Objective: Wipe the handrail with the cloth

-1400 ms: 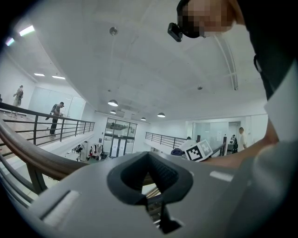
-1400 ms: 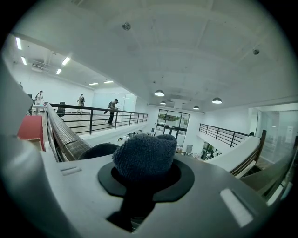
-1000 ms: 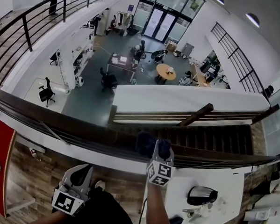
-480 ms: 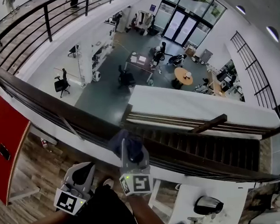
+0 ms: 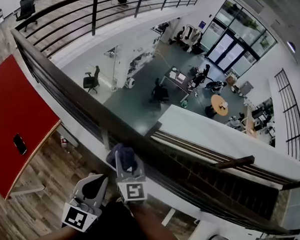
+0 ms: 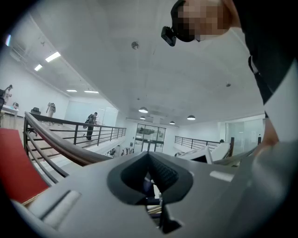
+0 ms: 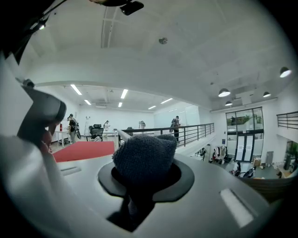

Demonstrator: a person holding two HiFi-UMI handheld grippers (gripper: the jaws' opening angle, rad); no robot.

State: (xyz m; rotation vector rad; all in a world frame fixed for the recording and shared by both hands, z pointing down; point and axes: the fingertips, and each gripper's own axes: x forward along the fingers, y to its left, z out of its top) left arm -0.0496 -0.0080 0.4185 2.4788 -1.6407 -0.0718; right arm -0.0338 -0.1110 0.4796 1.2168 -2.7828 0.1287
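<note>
Wiping of the handrail (image 5: 79,103) looks to be the step in hand. In the head view the dark rail runs as a long diagonal from the upper left of the frame to the lower right. The right gripper (image 5: 125,162) is at lower centre, pushed up against the rail's near edge. Its jaws are clamped on a bunched dark grey cloth (image 5: 120,154), and the wad appears to press on the top of the rail, though the contact itself is too small to confirm. The right gripper view shows the same hold, with the cloth (image 7: 144,158) bulging out above the closed jaws of the right gripper (image 7: 139,183) and filling the middle of the frame. The left gripper (image 5: 94,181) hangs at lower left, on the near side of the rail and apart from it. In its own view the left gripper (image 6: 150,171) has its jaws drawn together with nothing between them. A red table (image 5: 19,114) lies at the left of the head view. A long stretch of rail reaches away toward the upper left, and more runs off to the lower right. The next move probably calls for sliding the cloth along the rail with steady downward pressure, with the grip firm so the wad does not slip out over the drop beyond.
</note>
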